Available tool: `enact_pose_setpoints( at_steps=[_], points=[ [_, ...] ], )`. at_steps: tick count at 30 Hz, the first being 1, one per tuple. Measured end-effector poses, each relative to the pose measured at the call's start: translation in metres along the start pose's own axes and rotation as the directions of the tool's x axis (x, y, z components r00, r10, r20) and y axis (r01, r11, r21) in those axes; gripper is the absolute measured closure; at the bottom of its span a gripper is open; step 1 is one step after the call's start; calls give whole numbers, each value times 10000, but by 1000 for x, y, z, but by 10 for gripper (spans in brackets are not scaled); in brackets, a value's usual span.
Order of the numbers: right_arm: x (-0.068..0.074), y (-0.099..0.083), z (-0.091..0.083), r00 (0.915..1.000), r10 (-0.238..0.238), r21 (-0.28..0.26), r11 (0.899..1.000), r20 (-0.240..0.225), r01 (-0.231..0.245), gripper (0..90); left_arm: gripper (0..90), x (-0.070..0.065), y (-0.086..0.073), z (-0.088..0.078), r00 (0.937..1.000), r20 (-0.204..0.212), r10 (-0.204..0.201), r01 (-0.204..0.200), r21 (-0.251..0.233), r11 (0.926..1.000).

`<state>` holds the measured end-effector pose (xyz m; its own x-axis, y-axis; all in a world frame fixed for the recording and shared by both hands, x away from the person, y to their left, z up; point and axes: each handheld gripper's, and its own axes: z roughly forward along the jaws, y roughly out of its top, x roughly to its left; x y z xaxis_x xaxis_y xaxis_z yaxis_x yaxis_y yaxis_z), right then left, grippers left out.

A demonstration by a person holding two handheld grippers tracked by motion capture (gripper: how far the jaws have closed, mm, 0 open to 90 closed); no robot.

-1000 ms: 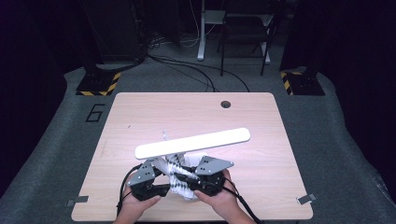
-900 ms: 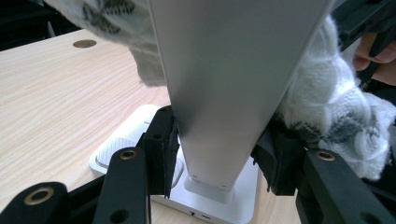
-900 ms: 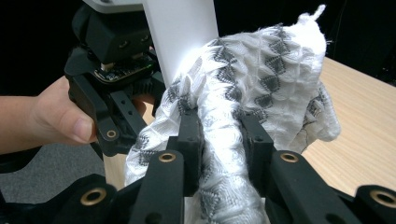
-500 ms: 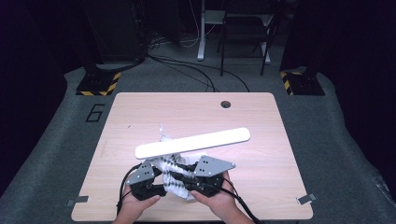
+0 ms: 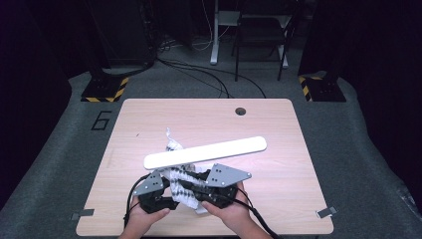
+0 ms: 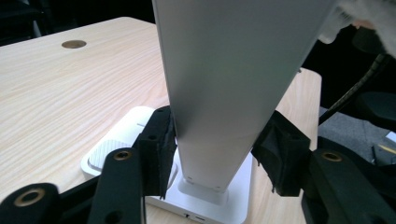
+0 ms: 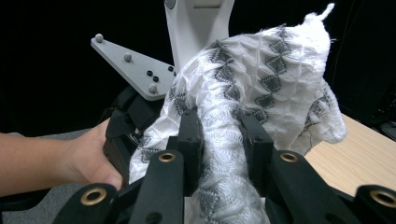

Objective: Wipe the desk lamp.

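The right hand-held gripper (image 7: 219,140) pinches the cloth (image 7: 261,79) beside the lamp's arm (image 6: 229,84), wiping underway, while the left hand-held gripper (image 6: 215,154), jaws just loosened, straddles that arm; next, steady it.

A pale wooden tabletop (image 5: 278,199) carries a white lamp base (image 6: 135,128), well apart from its cable hole (image 5: 241,111).
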<state>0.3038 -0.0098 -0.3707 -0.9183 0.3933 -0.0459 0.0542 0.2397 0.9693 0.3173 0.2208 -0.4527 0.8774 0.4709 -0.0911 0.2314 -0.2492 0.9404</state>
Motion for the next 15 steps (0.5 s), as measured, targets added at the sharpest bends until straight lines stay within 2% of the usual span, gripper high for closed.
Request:
enact_pose_setpoints(
  at_steps=[6,10,13,15],
  points=[
    [0,0,-1,9998,134,-72,9999,142,-133,735,463,1,4,-6,9999,47,-155,157,-434,9989],
    [0,1,-2,9998,116,-267,9996,191,-111,734,456,2,10,-13,9999,101,-136,142,-659,9977],
    [2,1,-2,9998,131,-357,9993,136,-126,735,450,2,13,-15,9994,337,29,1,-888,9960],
    [3,1,-2,9998,134,-493,9987,140,-127,736,441,1,14,-15,9996,288,64,-38,-881,9961]
  ],
)
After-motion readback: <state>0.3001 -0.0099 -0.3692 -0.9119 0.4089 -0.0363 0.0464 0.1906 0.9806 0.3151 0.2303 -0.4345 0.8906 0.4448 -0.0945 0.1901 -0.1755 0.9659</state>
